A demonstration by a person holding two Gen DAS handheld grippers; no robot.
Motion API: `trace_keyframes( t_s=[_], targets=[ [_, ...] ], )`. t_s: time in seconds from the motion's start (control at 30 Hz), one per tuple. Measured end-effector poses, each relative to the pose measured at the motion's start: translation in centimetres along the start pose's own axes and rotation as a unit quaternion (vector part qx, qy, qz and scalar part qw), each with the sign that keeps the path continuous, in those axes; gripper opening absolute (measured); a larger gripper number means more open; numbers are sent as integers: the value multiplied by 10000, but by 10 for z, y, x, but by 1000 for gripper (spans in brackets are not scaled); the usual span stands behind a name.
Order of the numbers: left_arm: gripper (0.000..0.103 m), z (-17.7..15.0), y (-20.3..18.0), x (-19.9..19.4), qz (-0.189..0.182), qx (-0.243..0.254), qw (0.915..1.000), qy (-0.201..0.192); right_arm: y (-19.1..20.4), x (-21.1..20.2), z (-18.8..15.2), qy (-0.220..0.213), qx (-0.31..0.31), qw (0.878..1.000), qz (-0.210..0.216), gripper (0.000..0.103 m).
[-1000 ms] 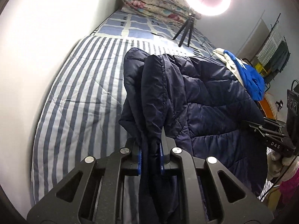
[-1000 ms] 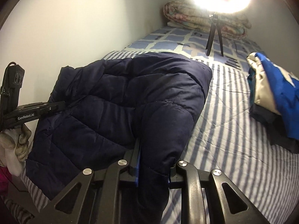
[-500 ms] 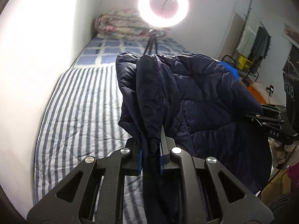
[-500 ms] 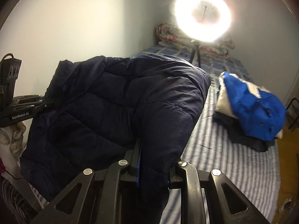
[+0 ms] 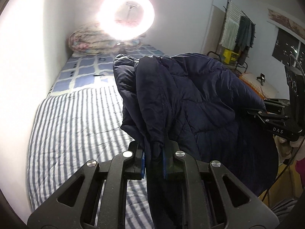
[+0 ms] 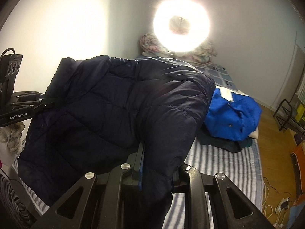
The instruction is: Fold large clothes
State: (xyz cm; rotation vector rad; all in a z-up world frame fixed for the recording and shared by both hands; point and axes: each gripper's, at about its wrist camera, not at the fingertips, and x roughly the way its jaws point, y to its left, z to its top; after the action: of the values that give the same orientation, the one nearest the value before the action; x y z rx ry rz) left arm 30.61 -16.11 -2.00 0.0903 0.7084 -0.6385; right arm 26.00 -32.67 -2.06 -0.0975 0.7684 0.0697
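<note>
A navy quilted puffer jacket point(image 5: 190, 103) hangs in the air between both grippers, lifted off the striped bed point(image 5: 76, 126). My left gripper point(image 5: 153, 152) is shut on a bunched edge of the jacket. My right gripper point(image 6: 158, 160) is shut on a thick padded fold of the same jacket point(image 6: 118, 110). Each gripper shows in the other's view, the right one point(image 5: 274, 118) at the jacket's right edge and the left one point(image 6: 24, 106) at its left edge. The jacket's lower part hangs down out of sight.
A lit ring light on a tripod point(image 5: 126, 17) stands mid-bed before a rolled floral quilt point(image 5: 87, 42). A pile of folded clothes topped by a blue garment point(image 6: 232, 118) lies on the bed's right side. A clothes rack point(image 5: 238, 38) stands by the far wall.
Both grippers have risen and tilted up with the jacket, lifting it off the bed. The ring light and far wall now sit lower and more central in both views.
</note>
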Motion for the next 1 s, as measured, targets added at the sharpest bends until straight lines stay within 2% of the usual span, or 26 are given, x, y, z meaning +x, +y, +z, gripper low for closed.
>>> trace_keyframes(
  t_s=[0.23,0.43,0.7,0.9,1.0],
  targets=[
    [10,26,-35,37,-205,268,9993,177,-39,1,0,4,89,9996,-276,17],
    [10,62,-63,78,-306,523,9981,106,-87,9,15,-82,191,9985,-507,17],
    [10,123,-91,151,-439,644,9969,-113,-163,42,56,-227,68,9946,-1006,16],
    [10,180,-102,218,-334,652,9967,-343,-220,79,100,-337,-35,9903,-1349,16],
    [10,205,-102,257,-283,467,9979,-349,-242,101,117,-349,-175,9872,-1549,16]
  ],
)
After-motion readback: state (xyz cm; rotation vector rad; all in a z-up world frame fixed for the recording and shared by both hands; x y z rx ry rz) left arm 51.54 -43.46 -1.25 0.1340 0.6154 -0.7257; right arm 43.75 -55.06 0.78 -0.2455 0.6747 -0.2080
